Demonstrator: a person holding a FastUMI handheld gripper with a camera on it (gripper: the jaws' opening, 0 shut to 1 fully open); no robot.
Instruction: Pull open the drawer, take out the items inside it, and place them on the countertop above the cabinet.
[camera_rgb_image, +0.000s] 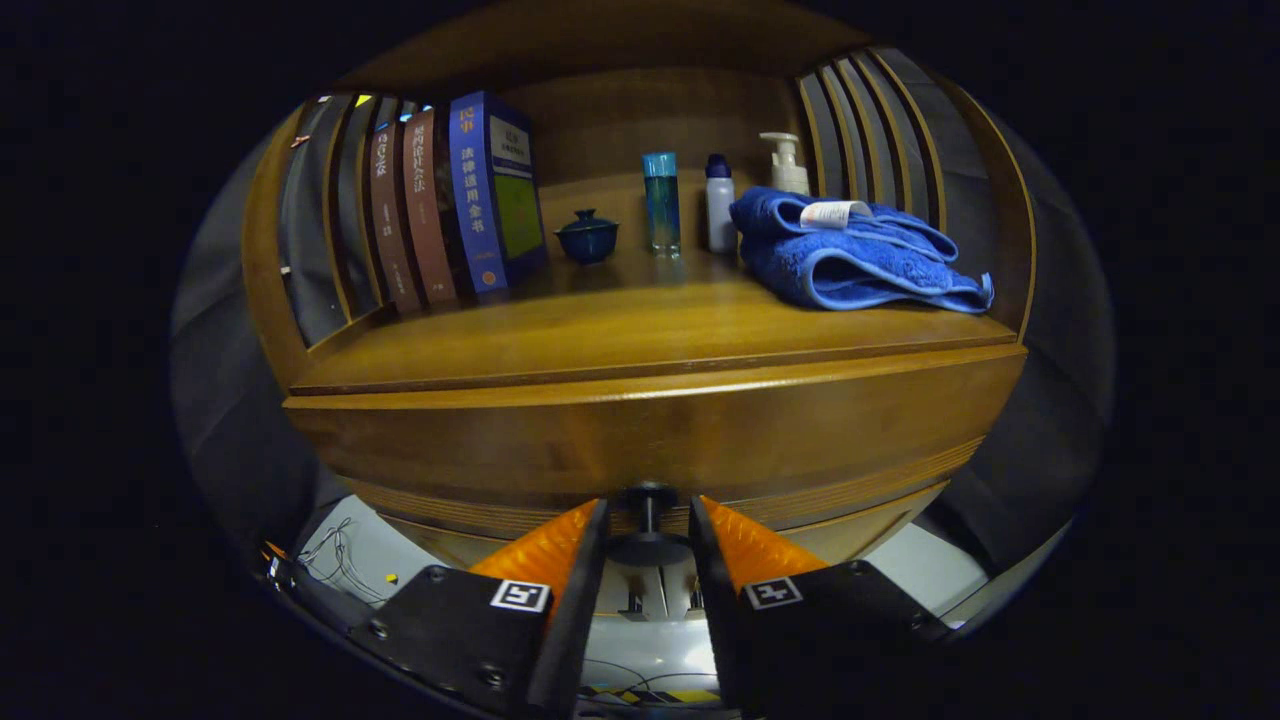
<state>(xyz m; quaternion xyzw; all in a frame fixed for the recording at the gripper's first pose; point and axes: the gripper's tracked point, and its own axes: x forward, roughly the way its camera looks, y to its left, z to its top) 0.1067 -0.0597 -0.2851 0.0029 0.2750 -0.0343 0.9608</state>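
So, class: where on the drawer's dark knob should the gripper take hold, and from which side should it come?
Grip the knob by its thin stem, behind the wider round cap, coming straight at the drawer front. The cap gives the fingers something to catch on when pulling. The gripper already straddles it, fingers either side, apparently not yet pressing.

The cabinet (650, 440) stands straight ahead, and its countertop (640, 335) carries everything. At the left end a row of books (450, 200) stands upright, leaning a little. Just right of them sits a small lidded cup (587, 237), then a glass bottle (661, 203), then a smaller bottle (719, 203) — all well back on the top. A pump bottle (785, 165) stands behind the folded towel (855, 255), which lies at the right end. Below the countertop is the drawer front (650, 450); its knob (648, 520) sits between the fingers of the gripper (648, 535) — whether they touch it, I cannot tell.
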